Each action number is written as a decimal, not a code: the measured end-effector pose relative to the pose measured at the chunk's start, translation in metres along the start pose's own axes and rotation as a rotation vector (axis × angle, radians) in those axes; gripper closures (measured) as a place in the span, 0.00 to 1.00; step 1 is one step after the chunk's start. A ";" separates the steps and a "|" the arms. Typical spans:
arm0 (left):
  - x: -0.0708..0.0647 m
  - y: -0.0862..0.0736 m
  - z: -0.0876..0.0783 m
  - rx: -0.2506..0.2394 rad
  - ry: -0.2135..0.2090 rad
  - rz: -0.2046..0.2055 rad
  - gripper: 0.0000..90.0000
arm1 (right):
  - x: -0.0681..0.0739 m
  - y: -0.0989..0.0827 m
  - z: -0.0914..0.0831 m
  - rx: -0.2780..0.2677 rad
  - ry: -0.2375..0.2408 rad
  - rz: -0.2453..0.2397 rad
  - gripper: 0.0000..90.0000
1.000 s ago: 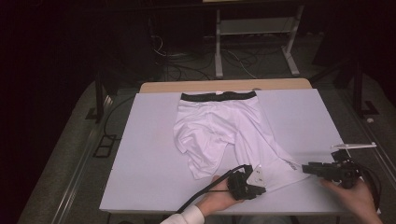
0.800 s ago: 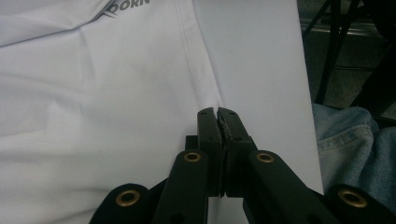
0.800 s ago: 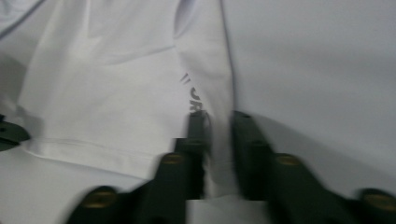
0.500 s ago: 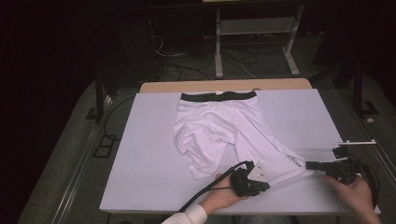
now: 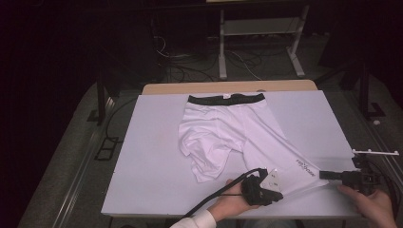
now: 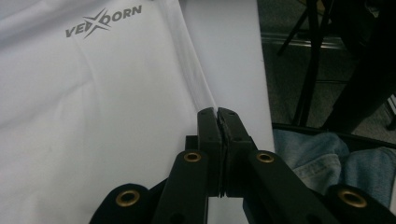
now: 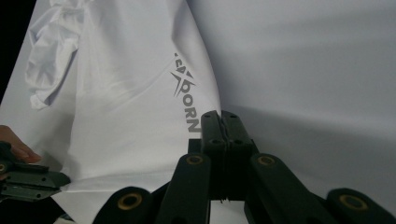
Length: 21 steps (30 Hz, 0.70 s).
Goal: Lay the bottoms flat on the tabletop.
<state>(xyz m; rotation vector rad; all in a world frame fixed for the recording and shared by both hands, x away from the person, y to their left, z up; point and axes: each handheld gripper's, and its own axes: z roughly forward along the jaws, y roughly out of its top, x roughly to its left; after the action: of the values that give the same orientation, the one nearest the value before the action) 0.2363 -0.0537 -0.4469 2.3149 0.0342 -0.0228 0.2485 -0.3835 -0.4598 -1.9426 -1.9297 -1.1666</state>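
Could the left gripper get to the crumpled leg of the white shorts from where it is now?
Probably yes, but not at once. The left gripper is shut on the hem of the stretched leg. The crumpled leg lies close by on the white board with nothing between; the jaws would first have to let go.

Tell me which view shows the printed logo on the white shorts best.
The left gripper view: the grey logo on the white shorts lies flat, close and fully legible there. The right gripper view shows it turned sideways with its upper part lost in a fold. In the high view it is a tiny mark, too small to read.
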 end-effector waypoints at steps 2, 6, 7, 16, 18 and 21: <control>-0.002 0.000 0.000 0.012 -0.006 0.008 0.98 | 0.001 -0.001 0.001 0.014 0.009 0.003 0.98; -0.004 -0.001 -0.001 0.035 -0.015 0.014 0.98 | 0.002 -0.002 0.003 0.043 0.023 0.006 0.98; -0.004 -0.001 -0.002 0.041 -0.017 0.017 0.98 | 0.003 -0.003 0.003 0.045 0.028 0.007 0.98; -0.006 -0.009 -0.010 0.080 -0.040 0.034 0.97 | 0.009 -0.013 0.004 0.090 0.055 -0.049 0.97; -0.006 -0.011 -0.010 0.088 -0.045 0.028 0.97 | 0.011 -0.013 0.005 0.102 0.051 -0.058 0.96; -0.005 -0.013 -0.010 0.100 -0.060 0.015 0.97 | 0.014 -0.013 0.008 0.121 0.039 -0.059 0.88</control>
<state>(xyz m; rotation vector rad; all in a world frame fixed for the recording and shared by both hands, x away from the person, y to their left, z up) 0.2309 -0.0374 -0.4500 2.4132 -0.0154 -0.0878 0.2382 -0.3662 -0.4614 -1.8008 -2.0010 -1.0668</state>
